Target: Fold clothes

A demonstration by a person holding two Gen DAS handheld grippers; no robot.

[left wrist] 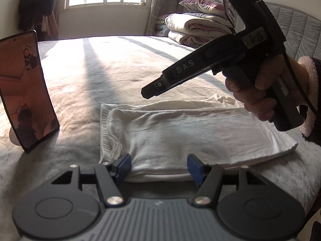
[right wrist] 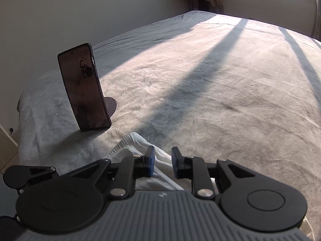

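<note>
White garment (left wrist: 180, 132) lying flat on grey bed cover (left wrist: 112, 76), centre to lower right of left wrist frame; already a neat oblong with doubled layers at near edge and ribbed band at left end. One loose corner bunched at upper right of the oblong. In right wrist view, only a corner of it visible at lower centre.

Left gripper (left wrist: 159, 167) at lower centre, jaws spread wide, blue pads straddling near folded edge, nothing clamped. Right gripper (right wrist: 163, 163) at lower centre of its own frame, jaws parted by a narrow gap, nothing between pads; raised above the cloth, held by a hand (left wrist: 266, 92) at right of left wrist frame.

Stage not settled: fits a further fold pending, equally a finished bundle just released. If another fold: pinch both layers at the near edge, both tools level, lift low, lay edge to edge, smooth the bunched corner. Thin cloth, likely to slip or drag.

Writing: "DAS" in pale letters on right tool's arm, upper right centre. Handwritten label above it, not legible. Phone (right wrist: 84, 88) upright on stand at left, screen lit, no text readable.
</note>
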